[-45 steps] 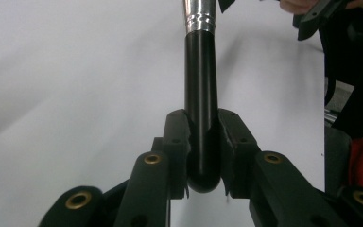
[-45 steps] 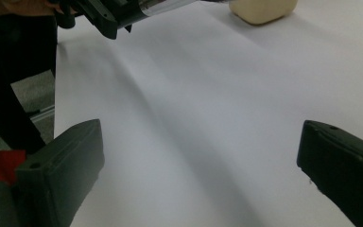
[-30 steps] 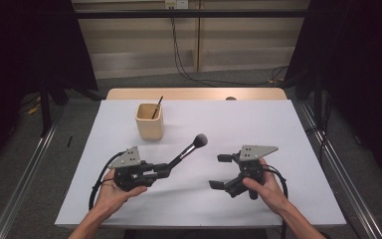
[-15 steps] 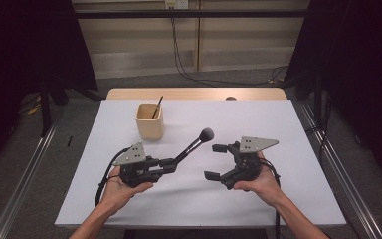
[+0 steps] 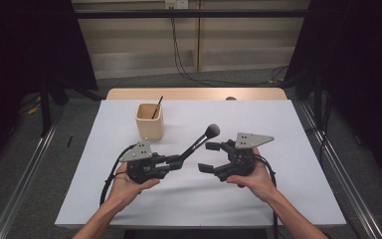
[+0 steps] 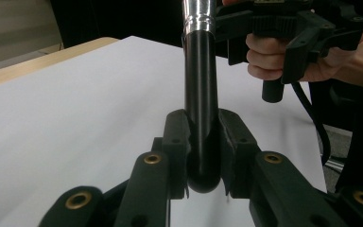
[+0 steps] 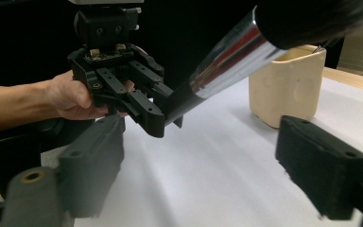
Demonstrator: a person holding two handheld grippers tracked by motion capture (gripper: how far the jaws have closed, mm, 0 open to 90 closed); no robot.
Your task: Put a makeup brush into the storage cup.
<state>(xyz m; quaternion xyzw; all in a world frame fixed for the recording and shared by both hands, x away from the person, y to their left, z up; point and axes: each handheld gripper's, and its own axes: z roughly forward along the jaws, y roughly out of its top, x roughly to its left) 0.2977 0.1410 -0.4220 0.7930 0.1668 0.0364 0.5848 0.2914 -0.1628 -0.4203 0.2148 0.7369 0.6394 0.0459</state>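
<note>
Black jaws of the left gripper (image 5: 175, 162) are pinching the butt end of a makeup brush (image 5: 199, 142), which is angling up with its dark bristle head raised over the white table (image 5: 278, 129). Facing it, the right gripper (image 5: 210, 157) is hanging with jaws spread wide, just beside the brush shaft. Behind sits a cream holder cup (image 5: 149, 122) with a thin stick (image 5: 156, 107) leaning inside.
</note>
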